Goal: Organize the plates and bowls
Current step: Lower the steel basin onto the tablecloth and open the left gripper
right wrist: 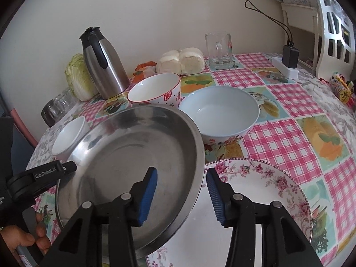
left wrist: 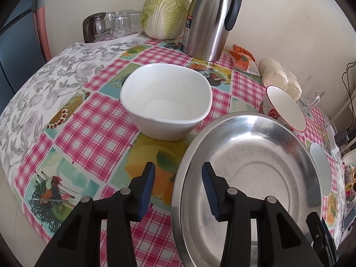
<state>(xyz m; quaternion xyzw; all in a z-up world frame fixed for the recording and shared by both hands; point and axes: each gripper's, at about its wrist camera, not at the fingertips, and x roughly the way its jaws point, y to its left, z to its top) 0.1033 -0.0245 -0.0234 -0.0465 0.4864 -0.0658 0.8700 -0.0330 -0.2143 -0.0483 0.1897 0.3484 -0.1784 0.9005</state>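
Note:
A steel plate [left wrist: 262, 155] [right wrist: 124, 146] lies partly over a flowered plate [right wrist: 262, 178]. My left gripper [left wrist: 178, 189] is open and straddles the steel plate's left rim. My right gripper [right wrist: 181, 191] is open and straddles its right rim, above the flowered plate. A white square bowl [left wrist: 165, 99] [right wrist: 69, 138] stands beyond the left gripper. A strawberry-patterned bowl [left wrist: 282, 109] [right wrist: 155, 91] and a pale blue bowl [right wrist: 219, 111] stand behind the steel plate.
A steel thermos jug [left wrist: 209, 20] [right wrist: 104, 64], a cabbage [left wrist: 165, 11], a tray of glasses [left wrist: 111, 26], buns [right wrist: 180, 62], a glass mug [right wrist: 219, 51] and a power strip [right wrist: 284, 66] line the back of the checked tablecloth [left wrist: 89, 122].

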